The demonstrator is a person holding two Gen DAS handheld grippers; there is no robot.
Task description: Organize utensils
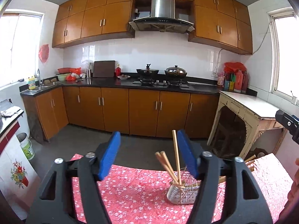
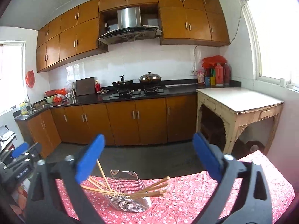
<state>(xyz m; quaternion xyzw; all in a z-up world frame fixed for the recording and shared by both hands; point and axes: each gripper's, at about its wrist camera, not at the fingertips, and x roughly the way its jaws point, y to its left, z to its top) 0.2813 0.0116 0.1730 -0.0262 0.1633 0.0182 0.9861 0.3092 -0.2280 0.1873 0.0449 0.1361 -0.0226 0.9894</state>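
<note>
Chopsticks (image 2: 130,190) are lodged in the wire basket (image 2: 129,199); both the left gripper (image 1: 149,155) and right gripper (image 2: 149,160) are spread wide, empty; remaining utensils must be sought.

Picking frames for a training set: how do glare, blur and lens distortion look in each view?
Left wrist: windows blown out white, cabinets bowed by fisheye, chopsticks fairly sharp. Right wrist: right window glares hard, tablecloth slightly soft.

Right gripper (image 2: 147,156) fingers apart; chopsticks (image 2: 130,191) fanned in wire basket (image 2: 129,203).
</note>
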